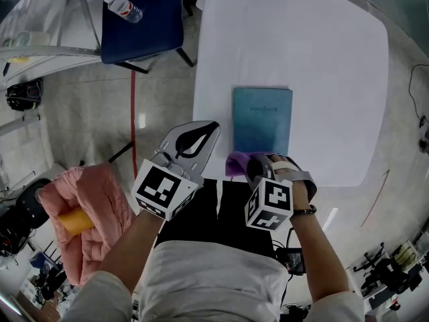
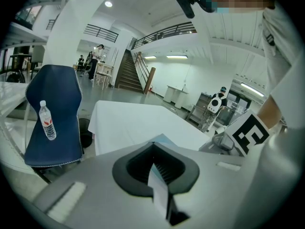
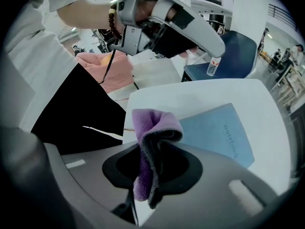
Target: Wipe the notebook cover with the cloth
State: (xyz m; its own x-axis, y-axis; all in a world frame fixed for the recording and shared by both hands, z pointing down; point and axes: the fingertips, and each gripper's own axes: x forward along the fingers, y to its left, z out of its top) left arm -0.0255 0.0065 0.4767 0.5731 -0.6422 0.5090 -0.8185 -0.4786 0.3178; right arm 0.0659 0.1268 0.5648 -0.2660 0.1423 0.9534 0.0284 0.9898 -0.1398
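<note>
A teal-blue notebook [image 1: 262, 121] lies flat on the white table [image 1: 322, 52], close to its near edge. My right gripper [image 1: 257, 164] is shut on a folded purple cloth [image 1: 236, 163], held just above the table edge at the notebook's near left corner. In the right gripper view the cloth [image 3: 150, 149] hangs bunched between the jaws, with the notebook [image 3: 217, 132] just beyond. My left gripper [image 1: 212, 127] is shut with nothing in it, raised beside the table's near left corner, left of the notebook.
A blue chair [image 1: 144, 25] with a water bottle [image 1: 123, 7] on it stands left of the table's far end. A pink garment [image 1: 94, 213] with an orange object [image 1: 75, 221] lies on the floor at the left. A red line [image 1: 133, 113] runs along the floor.
</note>
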